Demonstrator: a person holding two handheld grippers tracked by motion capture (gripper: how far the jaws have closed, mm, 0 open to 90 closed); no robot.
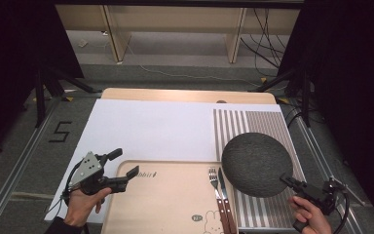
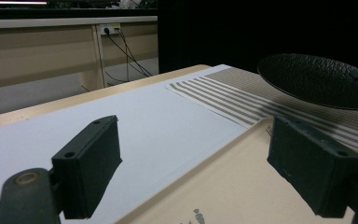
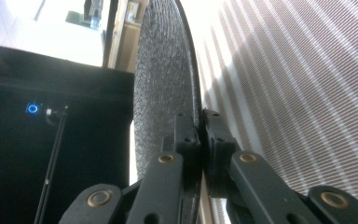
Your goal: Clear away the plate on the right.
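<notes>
A dark, rough-textured round plate hangs a little above the striped placemat, next to the tray's right edge. My right gripper is shut on its near right rim. In the right gripper view the jaws pinch the thin rim of the plate, with the placemat beyond. My left gripper stands open over the near left corner of the wooden tray, with nothing between its jaws. In the left gripper view the plate floats at the upper right.
A fork and a knife lie side by side on the tray's right part, close to the plate. A white sheet covers the table's left and middle. Black stands and cables flank the table.
</notes>
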